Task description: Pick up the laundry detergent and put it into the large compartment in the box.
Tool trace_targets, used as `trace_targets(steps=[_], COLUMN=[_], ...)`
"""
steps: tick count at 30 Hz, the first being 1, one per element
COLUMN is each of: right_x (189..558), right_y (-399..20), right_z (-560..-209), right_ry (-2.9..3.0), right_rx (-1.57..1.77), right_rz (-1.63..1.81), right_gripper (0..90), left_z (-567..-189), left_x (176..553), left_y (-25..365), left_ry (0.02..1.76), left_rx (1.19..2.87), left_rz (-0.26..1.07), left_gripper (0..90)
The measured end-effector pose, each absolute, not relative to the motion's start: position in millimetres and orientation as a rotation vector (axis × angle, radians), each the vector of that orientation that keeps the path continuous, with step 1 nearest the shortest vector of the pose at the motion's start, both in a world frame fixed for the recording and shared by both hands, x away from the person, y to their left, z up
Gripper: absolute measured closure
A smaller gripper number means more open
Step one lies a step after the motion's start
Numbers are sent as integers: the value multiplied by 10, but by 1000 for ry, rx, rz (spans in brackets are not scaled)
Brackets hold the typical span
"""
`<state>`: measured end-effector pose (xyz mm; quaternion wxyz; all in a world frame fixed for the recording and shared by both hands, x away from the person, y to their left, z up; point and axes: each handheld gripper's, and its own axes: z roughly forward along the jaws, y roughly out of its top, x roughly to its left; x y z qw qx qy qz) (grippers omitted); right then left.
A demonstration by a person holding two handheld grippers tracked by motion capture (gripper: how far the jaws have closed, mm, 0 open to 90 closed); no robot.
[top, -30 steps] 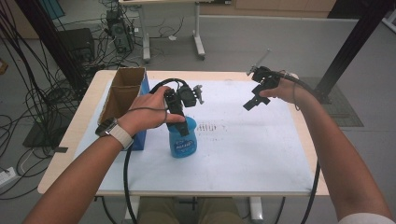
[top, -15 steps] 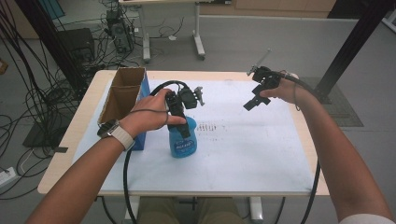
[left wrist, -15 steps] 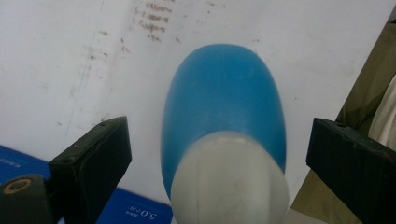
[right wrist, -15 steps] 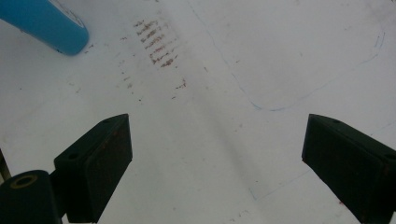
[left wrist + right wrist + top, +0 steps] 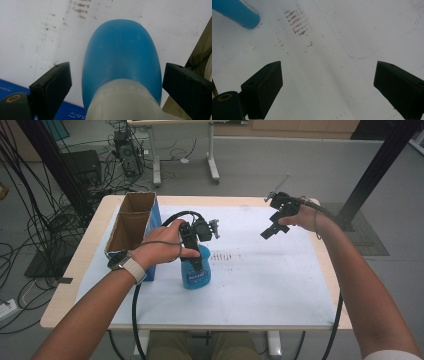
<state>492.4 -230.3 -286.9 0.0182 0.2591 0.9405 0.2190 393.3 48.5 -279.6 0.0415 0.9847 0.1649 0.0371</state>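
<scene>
I am closing my left gripper (image 5: 113, 82) around the blue bottle (image 5: 121, 60) near the table's (image 5: 300, 317) left edge, pads not yet touching, so uneven contact could tip it, while my right gripper (image 5: 327, 82) is hanging wide open, holding nothing.

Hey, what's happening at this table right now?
A person works with a gripper in each hand. The left gripper is over the upright blue bottle, jaws on either side of it; they have just been closing but don't touch it yet. The right gripper hangs open above the white table cover. An open cardboard box stands beside the bottle.
</scene>
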Motion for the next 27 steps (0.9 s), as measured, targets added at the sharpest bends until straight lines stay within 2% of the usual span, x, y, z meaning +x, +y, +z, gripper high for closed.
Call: trace_targets(steps=[27], right_x=[4927], right_y=[-2322], right_z=[-2885], right_ry=[2921], right_rx=[812], right_rz=[684], right_gripper=[85], left_z=[-2847], left_x=[3966], left_y=[466], left_ry=[485], left_rx=[3061], left_rz=[117], left_gripper=[154])
